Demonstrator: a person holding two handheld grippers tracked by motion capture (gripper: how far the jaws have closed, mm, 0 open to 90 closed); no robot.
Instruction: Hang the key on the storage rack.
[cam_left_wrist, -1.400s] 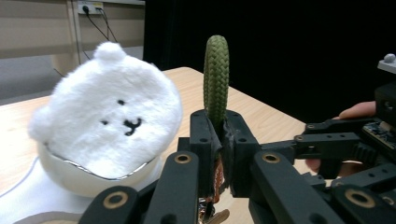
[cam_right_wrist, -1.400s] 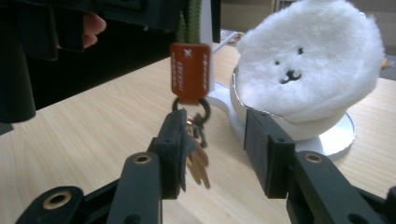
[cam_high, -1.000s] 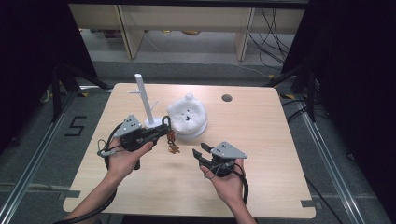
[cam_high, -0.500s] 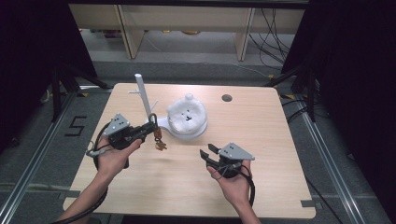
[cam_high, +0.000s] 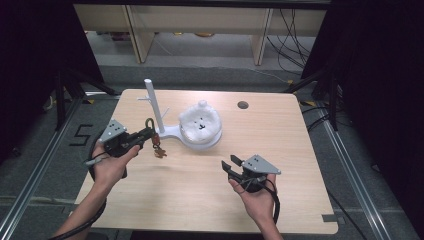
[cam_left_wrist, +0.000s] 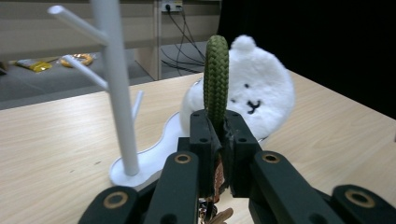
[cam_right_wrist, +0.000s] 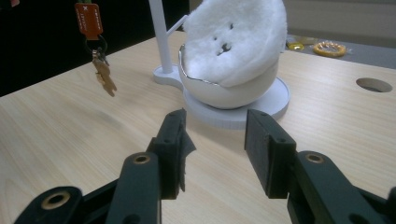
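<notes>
My left gripper (cam_high: 148, 134) is shut on a green braided key strap (cam_left_wrist: 216, 79), whose loop stands up between the jaws. An orange tag (cam_right_wrist: 88, 19) and brass keys (cam_right_wrist: 104, 73) dangle from it above the table, also seen as keys (cam_high: 158, 149) in the high view. Just beyond stands a white hook stand (cam_high: 153, 104) with side pegs (cam_left_wrist: 70, 19). A fluffy white bear face (cam_high: 200, 121) rests tilted in a white bowl (cam_right_wrist: 219, 95) on the stand's round base. My right gripper (cam_high: 229, 166) is open over the table's front right, with nothing between its jaws.
The wooden table (cam_high: 280, 150) has a round cable hole (cam_high: 243, 105) at the back right. Shelving and cables lie on the floor behind (cam_high: 200, 30). Metal frame rails (cam_high: 35, 170) run along both sides.
My left gripper has lifted the keys off the table and drawn left, beside the stand. My right gripper has pulled back toward the front right.
</notes>
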